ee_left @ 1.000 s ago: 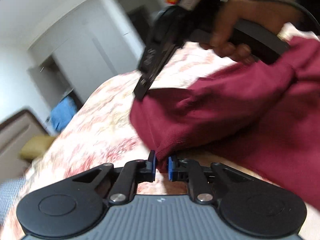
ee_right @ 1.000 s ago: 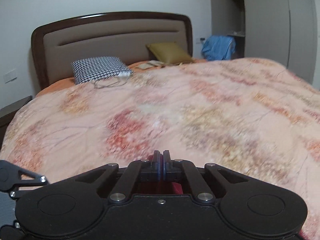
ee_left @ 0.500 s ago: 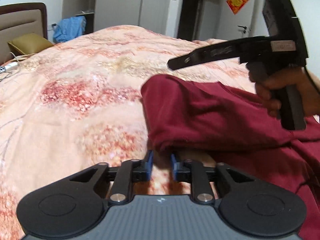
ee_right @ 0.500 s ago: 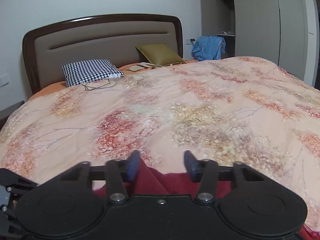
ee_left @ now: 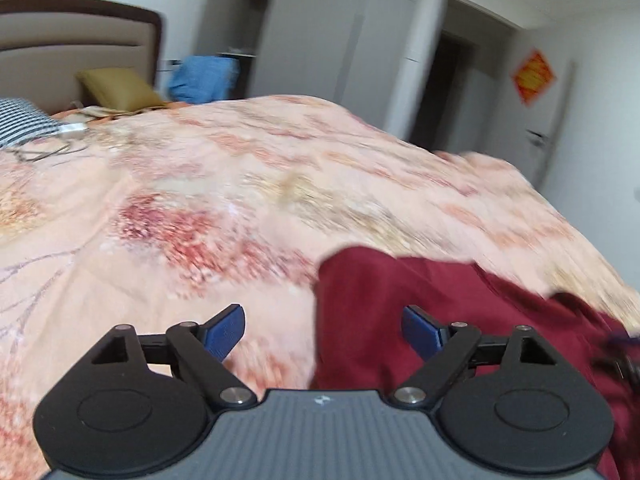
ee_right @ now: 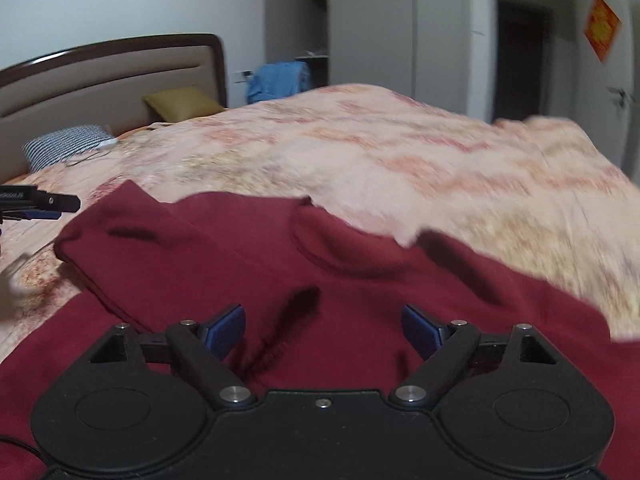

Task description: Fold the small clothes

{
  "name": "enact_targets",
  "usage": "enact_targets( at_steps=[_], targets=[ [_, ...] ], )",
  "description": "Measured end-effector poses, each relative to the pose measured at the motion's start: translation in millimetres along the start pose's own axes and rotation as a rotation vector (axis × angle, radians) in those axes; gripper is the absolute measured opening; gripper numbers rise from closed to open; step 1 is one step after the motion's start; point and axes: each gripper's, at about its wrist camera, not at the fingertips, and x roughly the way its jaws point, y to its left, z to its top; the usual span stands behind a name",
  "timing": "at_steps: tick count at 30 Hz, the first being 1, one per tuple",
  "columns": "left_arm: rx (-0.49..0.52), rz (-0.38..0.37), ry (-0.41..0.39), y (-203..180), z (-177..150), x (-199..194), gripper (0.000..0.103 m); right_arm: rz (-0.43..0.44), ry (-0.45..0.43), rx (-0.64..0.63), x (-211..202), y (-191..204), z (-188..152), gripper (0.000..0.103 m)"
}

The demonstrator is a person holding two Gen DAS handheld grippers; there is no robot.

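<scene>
Maroon sweater [ee_right: 248, 264] is lying rumpled on the floral bedspread [ee_right: 440, 168]. Left gripper [ee_left: 323, 330] and right gripper [ee_right: 322, 328] are both opening above it, gripping nothing.

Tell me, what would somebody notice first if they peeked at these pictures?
Probably the dark red sweater, lying rumpled on the flowery peach bedspread right in front of both cameras. Next, the right tongs and left tongs, blue-tipped and opening with nothing pinched. Far back, a checked pillow lies by the headboard.
</scene>
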Motion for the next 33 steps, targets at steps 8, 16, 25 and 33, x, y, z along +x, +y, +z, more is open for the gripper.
enact_targets(
  at_steps=[8,16,25,33],
  targets=[
    [-0.016,0.162,0.089,14.2,-9.9,48.2,0.097,-0.068,-0.036,-0.038,19.6,15.8,-24.5,0.086],
    [-0.041,0.134,0.029,16.0,-17.9,33.1,0.100,-0.052,-0.063,0.004,14.2,7.6,-26.5,0.087],
    [0.022,0.167,0.101,11.4,-35.7,5.4,0.102,-0.075,-0.022,0.016,-17.4,7.0,-30.0,0.088],
    [-0.063,0.024,0.034,-1.3,-42.4,-53.3,0.103,0.024,-0.088,0.030,-107.4,4.0,-55.6,0.102]
  ],
)
